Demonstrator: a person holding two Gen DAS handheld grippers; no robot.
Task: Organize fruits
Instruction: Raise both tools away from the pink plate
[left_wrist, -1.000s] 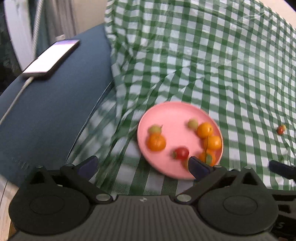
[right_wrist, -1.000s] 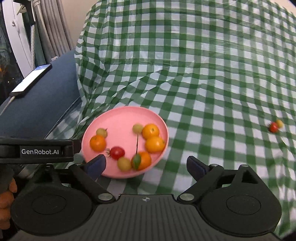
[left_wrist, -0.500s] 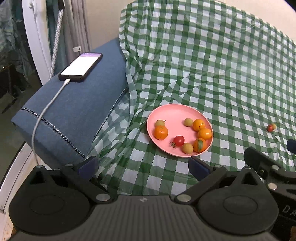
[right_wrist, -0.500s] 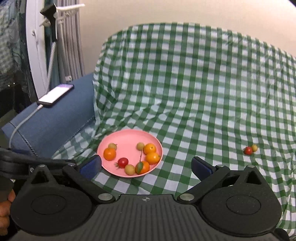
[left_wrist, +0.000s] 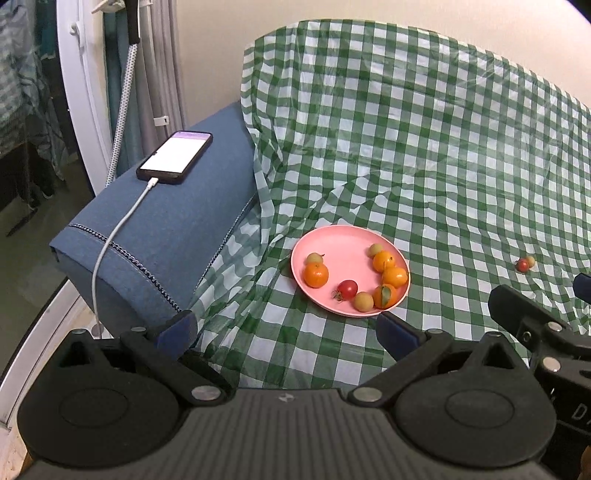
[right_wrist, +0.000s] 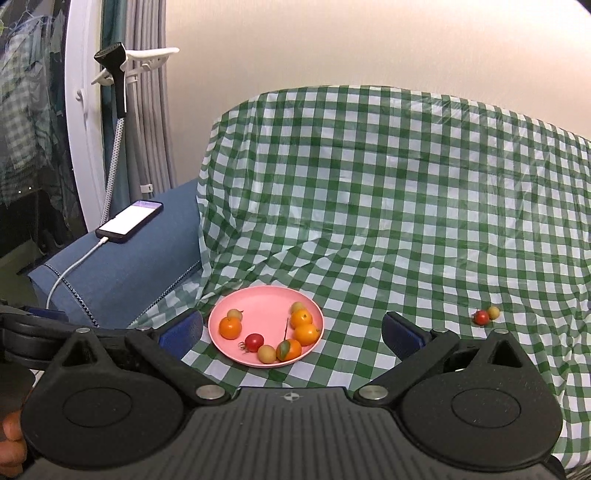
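Observation:
A pink plate (left_wrist: 332, 240) (right_wrist: 258, 302) lies on the green checked cloth and holds several oranges, small yellow-green fruits and a red tomato (left_wrist: 347, 288) (right_wrist: 254, 341). Off to the right, a second red tomato (left_wrist: 522, 264) (right_wrist: 481, 316) and a small yellow fruit (left_wrist: 530, 261) (right_wrist: 493, 312) lie together on the cloth. My left gripper (left_wrist: 284, 330) is open and empty, drawn back from the plate. My right gripper (right_wrist: 291, 328) is also open and empty, pulled back and raised; part of it shows at the right edge of the left wrist view.
The checked cloth (left_wrist: 424, 166) drapes over a sofa seat and backrest. On the blue armrest (left_wrist: 166, 221) at the left rests a phone (left_wrist: 175, 157) (right_wrist: 130, 220) with a white charging cable. A white frame and curtains stand at the far left.
Both grippers have pulled back and risen away from the plate, which now looks smaller and farther. The right gripper's jaws have widened slightly. The fruit has not moved.

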